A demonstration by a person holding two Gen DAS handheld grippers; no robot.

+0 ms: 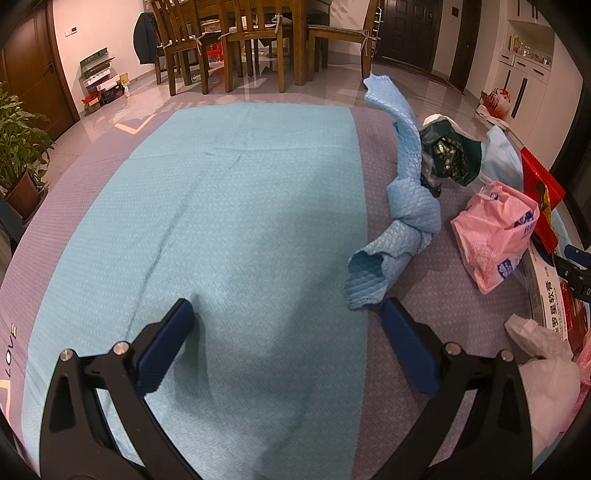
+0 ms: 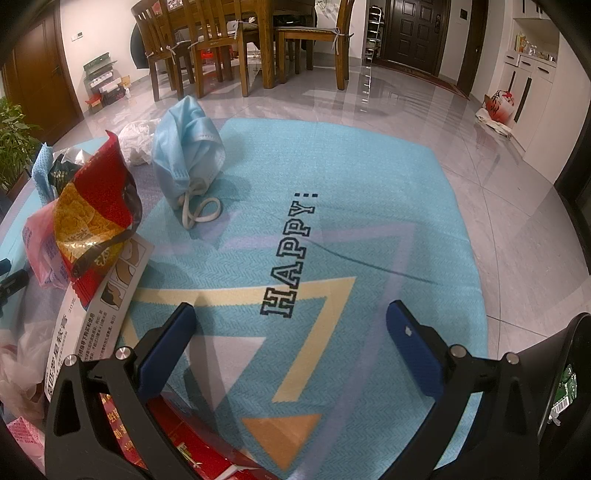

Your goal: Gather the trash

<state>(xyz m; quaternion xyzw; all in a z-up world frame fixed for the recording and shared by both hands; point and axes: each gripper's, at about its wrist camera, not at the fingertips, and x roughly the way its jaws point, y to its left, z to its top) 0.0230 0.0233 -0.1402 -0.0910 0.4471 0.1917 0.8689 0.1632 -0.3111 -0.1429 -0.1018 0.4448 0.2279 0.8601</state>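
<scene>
Right wrist, tool (image 2: 290, 317) agape, bin (image 2: 565, 387) contents unclear

**Tiled room with dining set and dark doors**

A glossy grey tile floor (image 2: 461, 155) reflects warm indoor light. At the back stand wooden chairs (image 1: 255, 40) around a table (image 1: 295, 14). A dark door (image 2: 413, 33) sits right of them, a brown door (image 1: 33, 74) at the left wall beside a potted plant (image 1: 22, 155). White cabinets (image 1: 524, 85) line the right. Boxes (image 1: 99, 81) are stacked against the pale wall (image 1: 92, 29). A blue rug (image 2: 369, 221) reads "HAPPY".
</scene>
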